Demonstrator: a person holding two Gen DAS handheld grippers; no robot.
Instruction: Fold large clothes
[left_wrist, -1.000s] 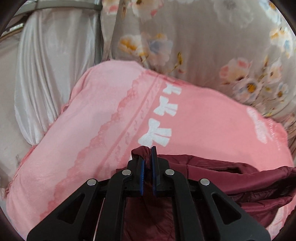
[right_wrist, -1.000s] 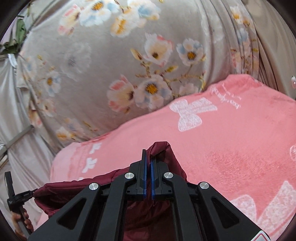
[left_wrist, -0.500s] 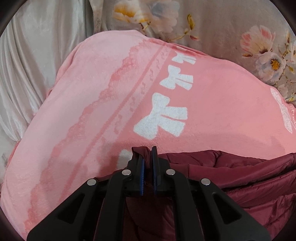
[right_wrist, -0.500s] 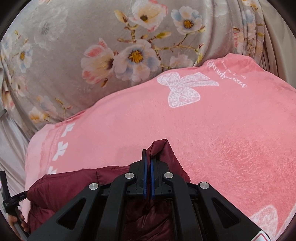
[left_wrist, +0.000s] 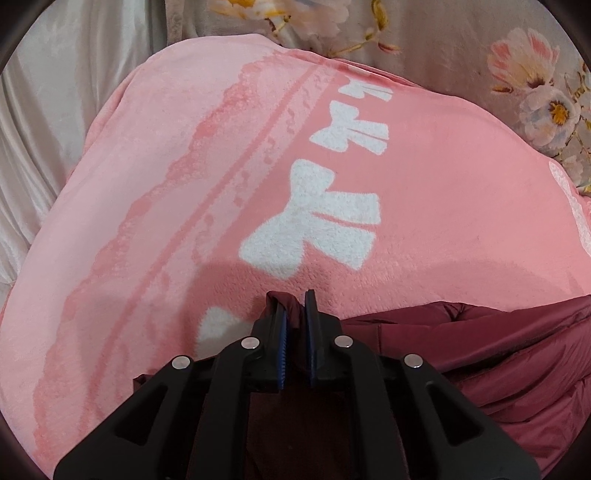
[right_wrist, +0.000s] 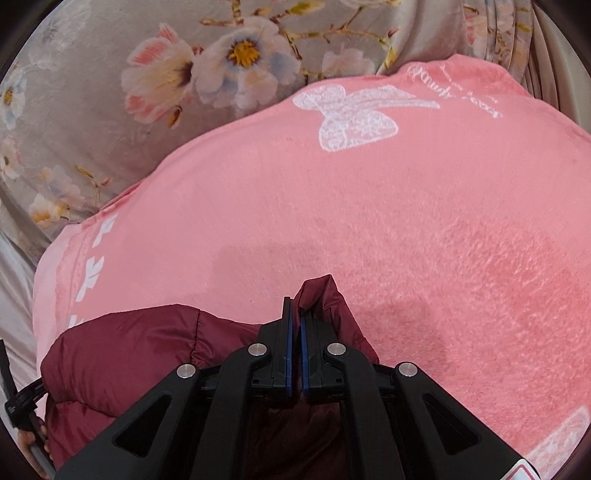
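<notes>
Your left gripper (left_wrist: 295, 314) and right gripper (right_wrist: 294, 317) are each clamped narrow on an edge of the maroon puffer jacket (right_wrist: 122, 350), which is held low over the pink fleece blanket (right_wrist: 406, 229). The jacket looks light, padded and springy, and its slick shell will likely slip. Grip seams or corners, not smooth panels. The blanket is plush with white bow prints (left_wrist: 317, 221); floral fabric (right_wrist: 110, 110) lies behind it.

In front of me a pink blanket (left_wrist: 424, 184) with white bows covers the surface. Behind its far edge I see grey flowered fabric (right_wrist: 92, 122), and pale satin cloth (left_wrist: 55, 122) at its left edge.
</notes>
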